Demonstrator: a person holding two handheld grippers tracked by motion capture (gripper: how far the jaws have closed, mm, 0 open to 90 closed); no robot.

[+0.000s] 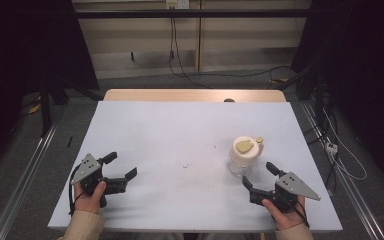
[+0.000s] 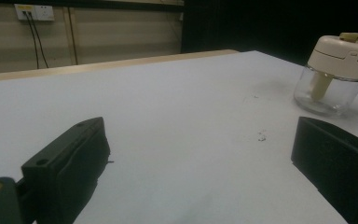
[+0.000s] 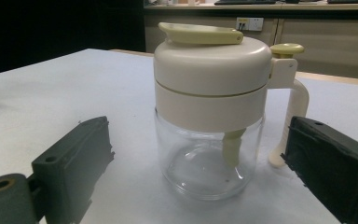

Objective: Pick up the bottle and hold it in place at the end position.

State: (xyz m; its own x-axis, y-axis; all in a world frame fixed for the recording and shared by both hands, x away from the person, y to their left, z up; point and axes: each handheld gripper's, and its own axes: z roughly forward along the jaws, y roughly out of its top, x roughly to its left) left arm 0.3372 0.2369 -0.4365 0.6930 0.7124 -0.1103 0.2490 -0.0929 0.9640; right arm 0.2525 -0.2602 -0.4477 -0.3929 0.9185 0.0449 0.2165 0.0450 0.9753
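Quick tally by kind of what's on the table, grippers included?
Clear glass jar with cream plastic lid and handle: 1
Black two-jaw grippers, hand-held: 2 (left gripper, right gripper), both open with nothing between the jaws
White table: 1
Total: 4

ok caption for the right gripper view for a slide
Open right tongs facing a clear glass jar with a cream lid on the white table.
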